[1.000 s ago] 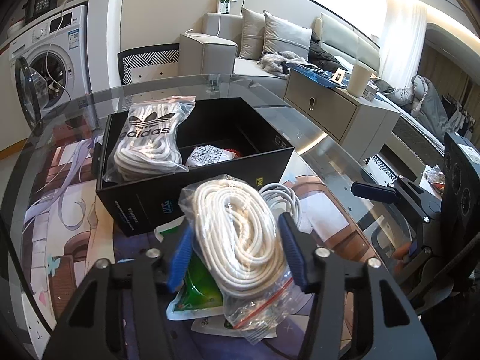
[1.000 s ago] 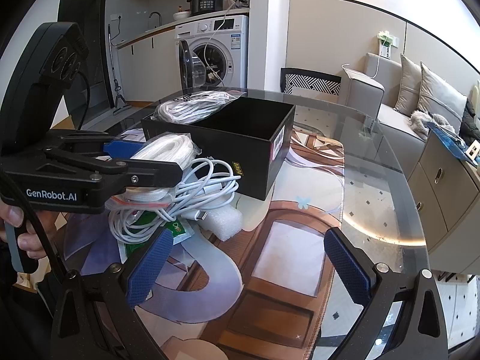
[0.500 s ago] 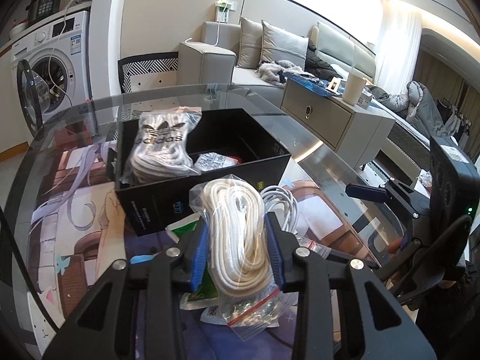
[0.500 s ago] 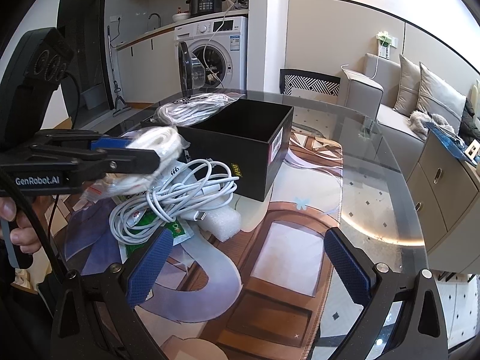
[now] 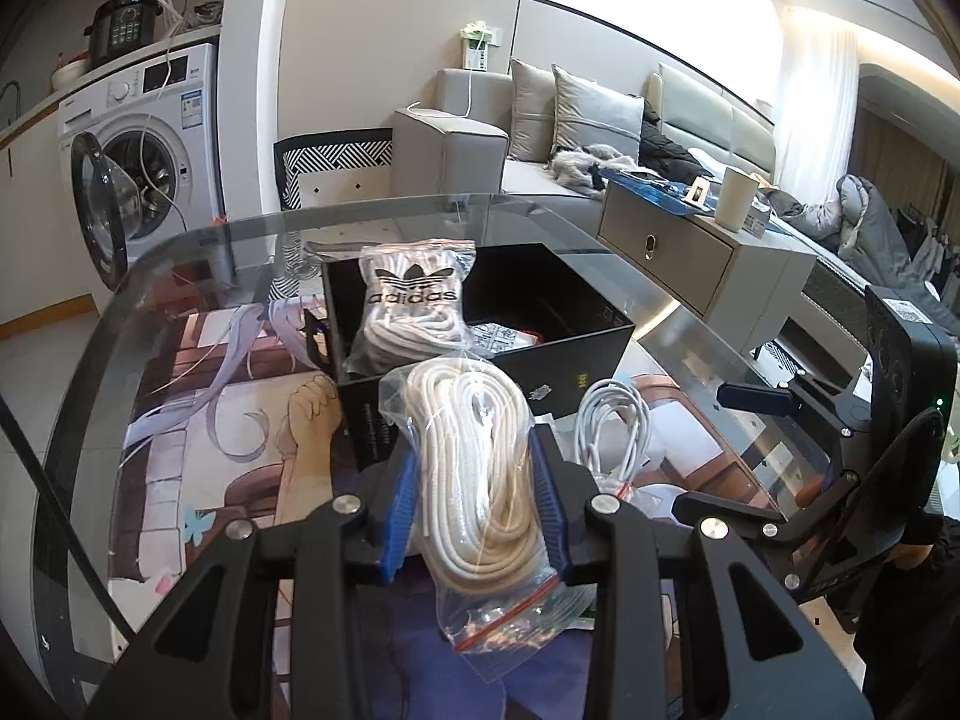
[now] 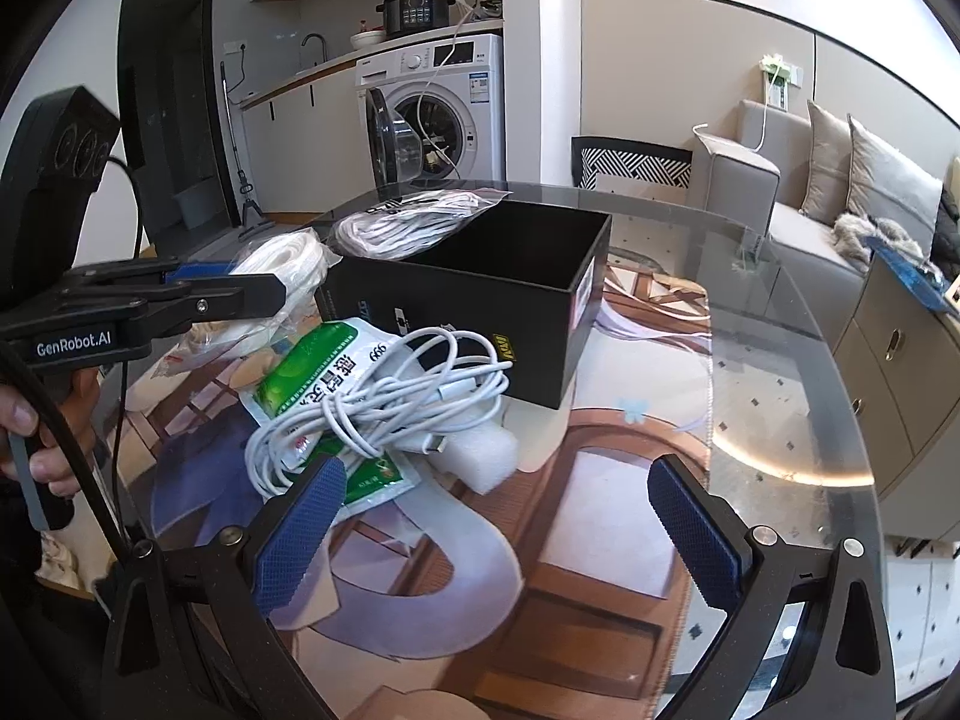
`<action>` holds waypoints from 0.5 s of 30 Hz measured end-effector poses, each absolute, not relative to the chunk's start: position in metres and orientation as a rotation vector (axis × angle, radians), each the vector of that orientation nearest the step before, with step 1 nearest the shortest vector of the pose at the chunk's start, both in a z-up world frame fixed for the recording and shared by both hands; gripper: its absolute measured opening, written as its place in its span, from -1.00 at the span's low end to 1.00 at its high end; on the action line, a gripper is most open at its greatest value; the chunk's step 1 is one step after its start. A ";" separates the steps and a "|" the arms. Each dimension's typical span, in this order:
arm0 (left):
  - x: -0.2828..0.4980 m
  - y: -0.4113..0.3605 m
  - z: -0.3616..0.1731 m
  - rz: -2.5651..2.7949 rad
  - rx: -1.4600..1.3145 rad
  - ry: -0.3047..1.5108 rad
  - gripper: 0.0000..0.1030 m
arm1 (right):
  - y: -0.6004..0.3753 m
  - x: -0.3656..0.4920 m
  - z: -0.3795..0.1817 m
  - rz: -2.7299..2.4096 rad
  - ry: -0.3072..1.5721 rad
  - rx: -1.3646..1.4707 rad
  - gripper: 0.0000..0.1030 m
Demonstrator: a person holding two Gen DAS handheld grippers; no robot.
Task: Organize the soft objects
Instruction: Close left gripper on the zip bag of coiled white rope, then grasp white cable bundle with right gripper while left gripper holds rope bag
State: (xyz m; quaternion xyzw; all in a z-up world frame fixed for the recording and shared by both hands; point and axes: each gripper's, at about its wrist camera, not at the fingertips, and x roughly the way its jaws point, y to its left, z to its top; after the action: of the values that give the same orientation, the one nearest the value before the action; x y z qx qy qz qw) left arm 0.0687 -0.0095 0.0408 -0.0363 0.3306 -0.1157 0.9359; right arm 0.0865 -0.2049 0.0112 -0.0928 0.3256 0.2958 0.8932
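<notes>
My left gripper (image 5: 477, 480) is shut on a clear zip bag of white cord (image 5: 474, 450), held above the table just in front of the black box (image 5: 576, 354). The same bag of white cord (image 6: 282, 264) shows in the right wrist view, lifted beside the box (image 6: 510, 312) with the left gripper (image 6: 264, 294) clamped on it. An adidas bag of white laces (image 5: 414, 306) leans in the box's left corner. A loose white charging cable (image 6: 384, 408) lies on a green packet (image 6: 312, 372). My right gripper (image 6: 492, 516) stands open above the table with nothing between its fingers.
A white foam block (image 6: 480, 456) sits next to the cable. The glass table (image 6: 780, 396) carries a printed mat. A small printed packet (image 5: 504, 339) lies inside the box. A washing machine (image 5: 144, 138), sofa (image 5: 570, 138) and low cabinet (image 5: 690, 258) stand beyond the table.
The left gripper's jaws closed on the bag of white cord and lifted it off the pile toward the box, uncovering the green packet. The right gripper stayed put and open.
</notes>
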 end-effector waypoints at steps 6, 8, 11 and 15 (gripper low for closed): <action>0.067 -0.001 0.041 -0.227 -0.089 0.668 -0.34 | -0.195 0.088 0.014 0.590 0.690 -0.133 0.99; 0.066 0.002 0.041 -0.226 -0.095 0.665 -0.34 | -0.190 0.087 0.016 0.584 0.697 -0.104 0.99; 0.066 0.006 0.040 -0.226 -0.102 0.667 -0.34 | -0.183 0.088 0.015 0.546 0.720 -0.068 0.99; 0.066 0.009 0.040 -0.225 -0.105 0.664 -0.34 | -0.175 0.092 0.011 0.519 0.755 -0.029 0.99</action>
State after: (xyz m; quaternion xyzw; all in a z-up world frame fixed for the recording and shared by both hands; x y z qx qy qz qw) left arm 0.0659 0.0092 0.0399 -0.0516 0.3252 -0.1100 0.9378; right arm 0.0920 -0.1755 0.0109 -0.0140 0.3643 0.2504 0.8969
